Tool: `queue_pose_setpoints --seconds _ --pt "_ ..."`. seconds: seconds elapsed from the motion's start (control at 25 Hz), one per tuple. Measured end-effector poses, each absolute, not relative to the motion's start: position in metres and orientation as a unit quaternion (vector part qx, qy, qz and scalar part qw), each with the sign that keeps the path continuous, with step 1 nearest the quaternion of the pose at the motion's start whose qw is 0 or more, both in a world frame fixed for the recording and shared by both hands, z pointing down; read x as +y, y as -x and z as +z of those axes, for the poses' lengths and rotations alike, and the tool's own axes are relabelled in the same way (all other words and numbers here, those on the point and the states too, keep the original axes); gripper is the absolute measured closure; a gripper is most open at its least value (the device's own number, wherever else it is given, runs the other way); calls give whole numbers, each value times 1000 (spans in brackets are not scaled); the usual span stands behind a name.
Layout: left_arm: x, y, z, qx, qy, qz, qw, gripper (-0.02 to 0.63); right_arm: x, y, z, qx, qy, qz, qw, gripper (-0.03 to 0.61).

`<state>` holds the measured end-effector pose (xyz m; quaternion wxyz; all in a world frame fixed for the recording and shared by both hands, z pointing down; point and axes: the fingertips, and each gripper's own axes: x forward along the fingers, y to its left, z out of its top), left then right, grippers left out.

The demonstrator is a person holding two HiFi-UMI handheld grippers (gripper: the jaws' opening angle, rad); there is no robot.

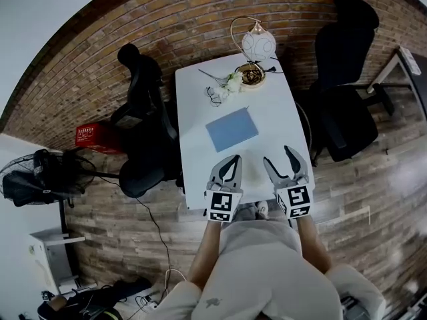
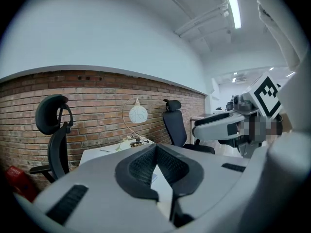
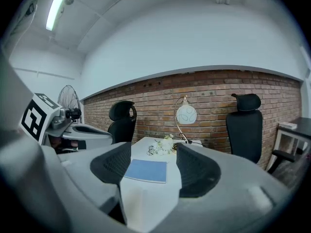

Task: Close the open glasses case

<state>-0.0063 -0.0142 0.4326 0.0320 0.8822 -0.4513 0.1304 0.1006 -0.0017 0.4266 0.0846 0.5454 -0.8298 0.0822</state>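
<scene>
Against the brick wall (image 1: 200,19) stands a white table (image 1: 280,119) flanked by 2 black chairs (image 1: 143,85), with a blue sheet (image 1: 231,129) lying flat at its middle. Over the near edge hover the left gripper (image 1: 235,159), jaws pressed together on nothing, and the right gripper (image 1: 277,155), jaws spread and empty (the sheet shows through the gap). At the far end sit a globe lamp (image 1: 258,45), white flowers (image 1: 230,84) and, touching them, a small dark thing (image 1: 213,95), too small to tell whether it is the glasses case.
</scene>
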Motion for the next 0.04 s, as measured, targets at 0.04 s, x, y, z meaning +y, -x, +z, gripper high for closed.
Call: queue_pose_setpoints --seconds 0.04 --pt "-15 5 430 -454 -881 128 29 611 -1 -103 425 -830 -546 80 82 285"
